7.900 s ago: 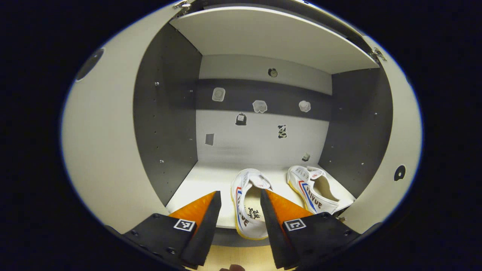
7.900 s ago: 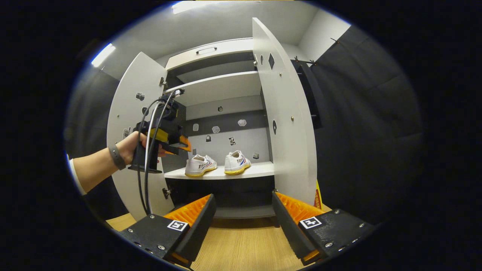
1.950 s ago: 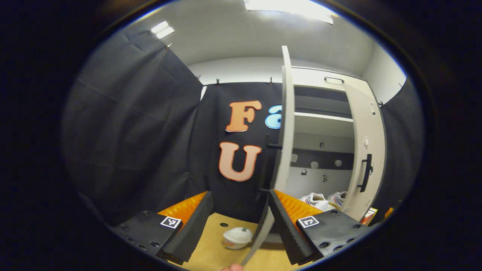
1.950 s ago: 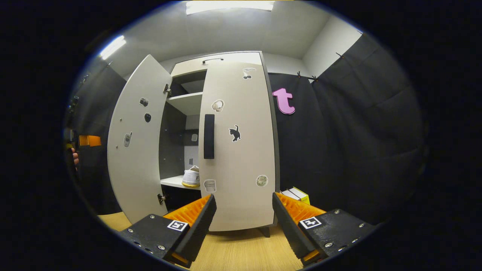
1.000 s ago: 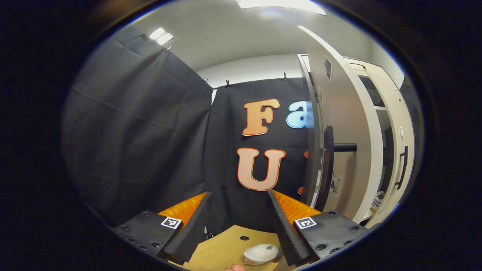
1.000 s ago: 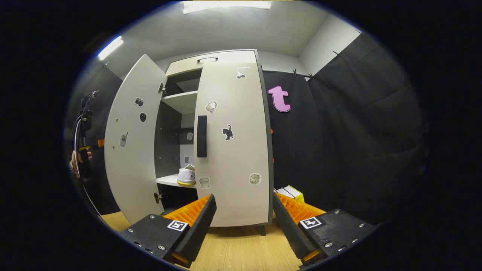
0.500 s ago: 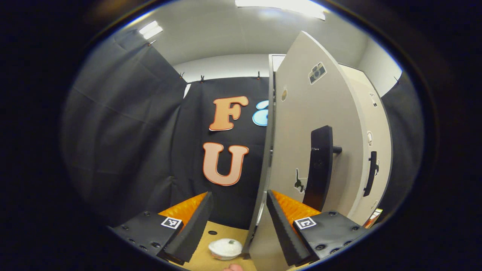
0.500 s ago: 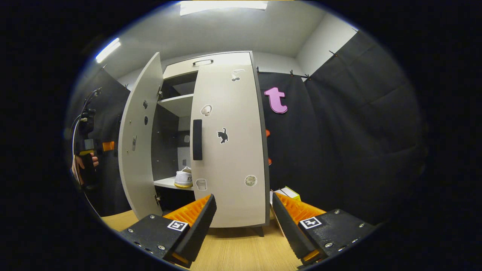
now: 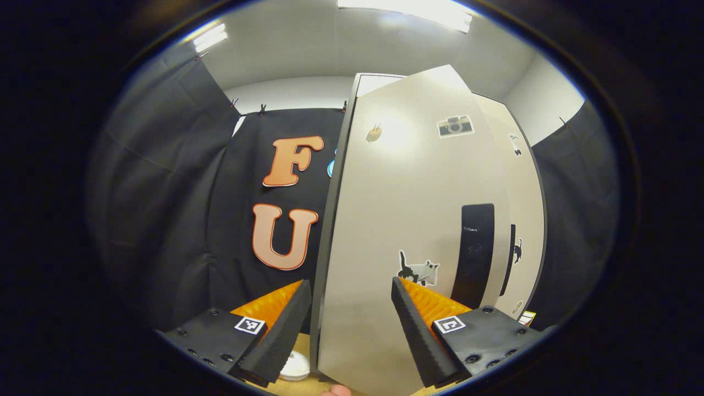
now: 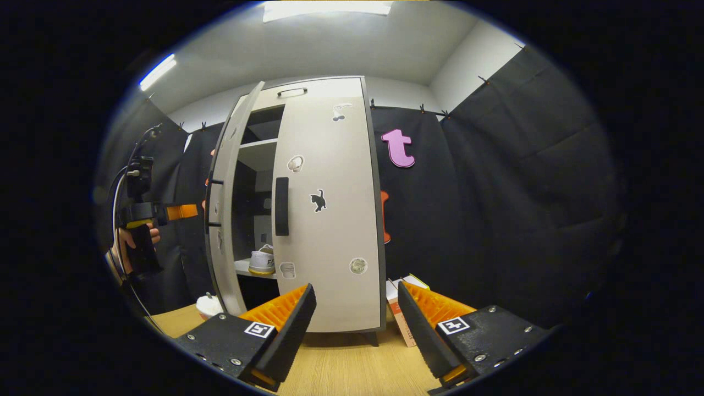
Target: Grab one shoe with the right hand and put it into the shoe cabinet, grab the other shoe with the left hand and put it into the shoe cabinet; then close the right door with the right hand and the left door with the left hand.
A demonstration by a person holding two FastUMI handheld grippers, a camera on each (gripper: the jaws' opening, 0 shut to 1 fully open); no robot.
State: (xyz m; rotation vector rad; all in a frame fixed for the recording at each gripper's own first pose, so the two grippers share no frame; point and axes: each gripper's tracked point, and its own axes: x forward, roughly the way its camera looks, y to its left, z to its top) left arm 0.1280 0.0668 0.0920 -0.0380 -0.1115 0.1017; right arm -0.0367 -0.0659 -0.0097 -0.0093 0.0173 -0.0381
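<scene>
In the right gripper view the white shoe cabinet (image 10: 322,88) has its right door (image 10: 330,220) shut and its left door (image 10: 225,220) standing ajar. One white shoe (image 10: 262,261) shows through the gap, on the shelf. My right gripper (image 10: 355,319) hangs open and empty, back from the cabinet above the floor. A hand at the far left holds my left gripper (image 10: 192,212) beside the left door's outer side. In the left gripper view the left door's outer face (image 9: 407,209) with its black handle (image 9: 476,253) looms close. My left gripper (image 9: 349,324) is open in front of it.
A small white bowl-like object (image 10: 209,305) sits on the wooden floor (image 10: 341,363) by the left door's foot, also seen as the white object (image 9: 294,368). Cardboard boxes (image 10: 404,319) stand right of the cabinet. Black cloth walls close in both sides.
The left door has swung further toward shut, and the left gripper has turned to face its outer side. The right gripper has barely moved. Both stay open.
</scene>
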